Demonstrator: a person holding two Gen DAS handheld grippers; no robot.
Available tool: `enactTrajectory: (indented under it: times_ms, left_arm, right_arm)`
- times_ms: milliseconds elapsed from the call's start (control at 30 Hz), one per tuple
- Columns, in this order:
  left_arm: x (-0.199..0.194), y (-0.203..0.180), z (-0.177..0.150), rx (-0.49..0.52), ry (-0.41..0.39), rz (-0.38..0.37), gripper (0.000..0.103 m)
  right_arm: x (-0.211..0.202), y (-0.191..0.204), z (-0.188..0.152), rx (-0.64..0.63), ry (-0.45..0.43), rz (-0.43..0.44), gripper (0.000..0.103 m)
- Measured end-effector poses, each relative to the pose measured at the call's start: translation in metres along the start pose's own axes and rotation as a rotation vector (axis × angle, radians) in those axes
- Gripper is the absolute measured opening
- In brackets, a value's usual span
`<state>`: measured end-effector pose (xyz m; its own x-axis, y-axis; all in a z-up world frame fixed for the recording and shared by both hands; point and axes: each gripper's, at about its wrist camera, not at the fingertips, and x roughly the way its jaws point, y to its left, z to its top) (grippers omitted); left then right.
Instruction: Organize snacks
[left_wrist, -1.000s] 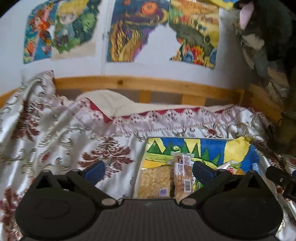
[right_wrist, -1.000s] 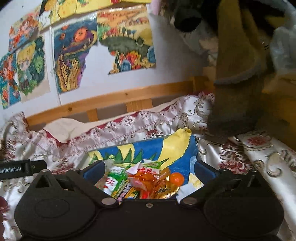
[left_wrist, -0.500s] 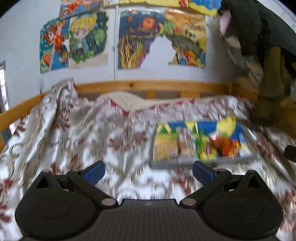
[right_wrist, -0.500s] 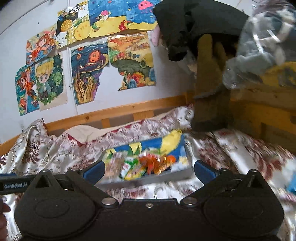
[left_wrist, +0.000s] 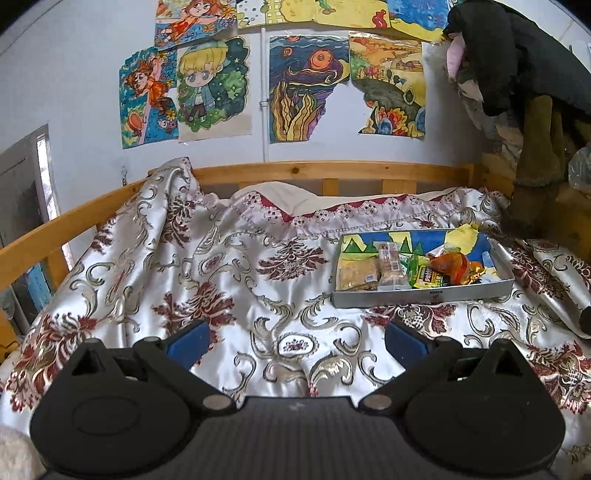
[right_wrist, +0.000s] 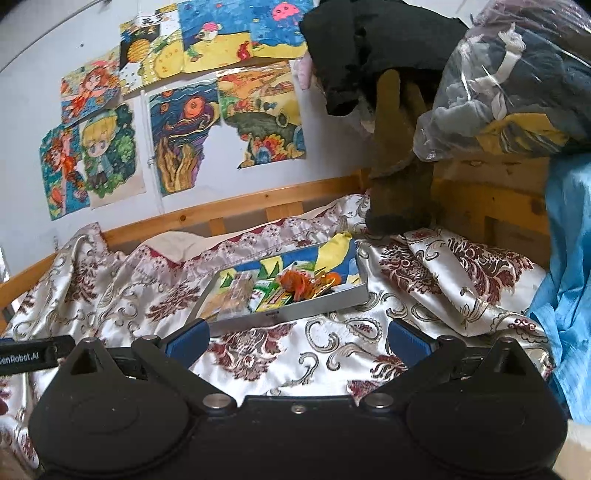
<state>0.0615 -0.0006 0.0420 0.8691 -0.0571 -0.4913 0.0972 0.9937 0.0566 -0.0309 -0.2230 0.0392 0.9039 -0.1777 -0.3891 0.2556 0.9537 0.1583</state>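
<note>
A shallow grey tray (left_wrist: 424, 296) with a colourful drawing as its liner sits on the bed to the right. In it lie cracker packs (left_wrist: 358, 274), a wrapped bar (left_wrist: 392, 268), green and yellow packets (left_wrist: 426, 275) and orange wrapped snacks (left_wrist: 456, 266). My left gripper (left_wrist: 295, 338) is open and empty, well short of the tray. In the right wrist view the same tray (right_wrist: 295, 312) lies just beyond my right gripper (right_wrist: 297, 338), which is open and empty.
A silver and maroon patterned bedspread (left_wrist: 207, 280) covers the bed. A wooden rail (left_wrist: 325, 170) runs along the wall with drawings (left_wrist: 306, 88). Dark clothes (right_wrist: 391, 122) and a plastic bag (right_wrist: 509, 85) hang at right. Blue fabric (right_wrist: 569, 295) drapes far right.
Both grippers have pulled back and up from the tray. The tray, which filled the lower view, now lies farther off with bare bedspread between it and the fingers.
</note>
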Motion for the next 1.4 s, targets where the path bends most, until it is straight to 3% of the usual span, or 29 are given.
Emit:
enactTrajectory:
  times_ms: [233, 567, 1400]
  left_arm:
    - [-0.013, -0.002, -0.008, 0.014, -0.012, 0.015, 0.103]
    - [-0.013, -0.005, -0.020, 0.038, -0.018, 0.032, 0.103]
    - [-0.010, 0.004, -0.029, 0.016, 0.021, 0.033, 0.103]
  right_arm:
    - [-0.011, 0.011, -0.011, -0.082, 0.017, 0.014, 0.102]
    - [-0.007, 0.008, -0.012, -0.064, 0.025, 0.010, 0.102]
    - [0.001, 0.023, -0.021, -0.158, 0.008, -0.048, 0.102]
